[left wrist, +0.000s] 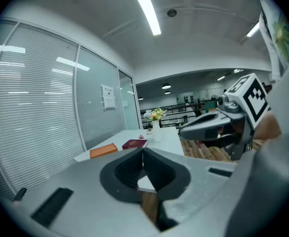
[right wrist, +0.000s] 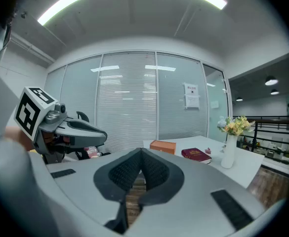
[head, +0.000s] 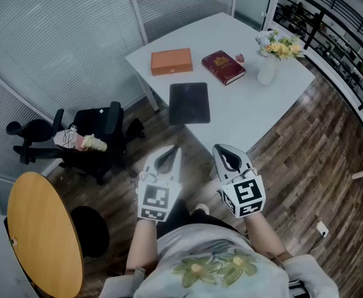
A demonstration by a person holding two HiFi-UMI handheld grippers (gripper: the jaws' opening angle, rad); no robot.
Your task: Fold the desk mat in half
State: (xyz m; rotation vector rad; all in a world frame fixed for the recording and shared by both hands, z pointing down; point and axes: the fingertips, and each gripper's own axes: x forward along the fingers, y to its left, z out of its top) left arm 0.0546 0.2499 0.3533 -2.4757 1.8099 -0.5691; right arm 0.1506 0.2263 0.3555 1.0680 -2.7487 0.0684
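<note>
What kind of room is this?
Probably an office meeting room: it has a white rectangular table, a black swivel office chair and glass walls with slatted blinds.

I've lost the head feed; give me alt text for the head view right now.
Both tools, left tool and right tool, are shut, empty and held near the person's body, short of the white table. The dark desk mat lies flat near the table's edge, with an orange box, red book and flower vase beyond it.

White table [head: 255,110] carries orange box [head: 171,61], red book [head: 223,67], dark desk mat [head: 189,102] lying flat, flower vase [head: 267,69].
</note>
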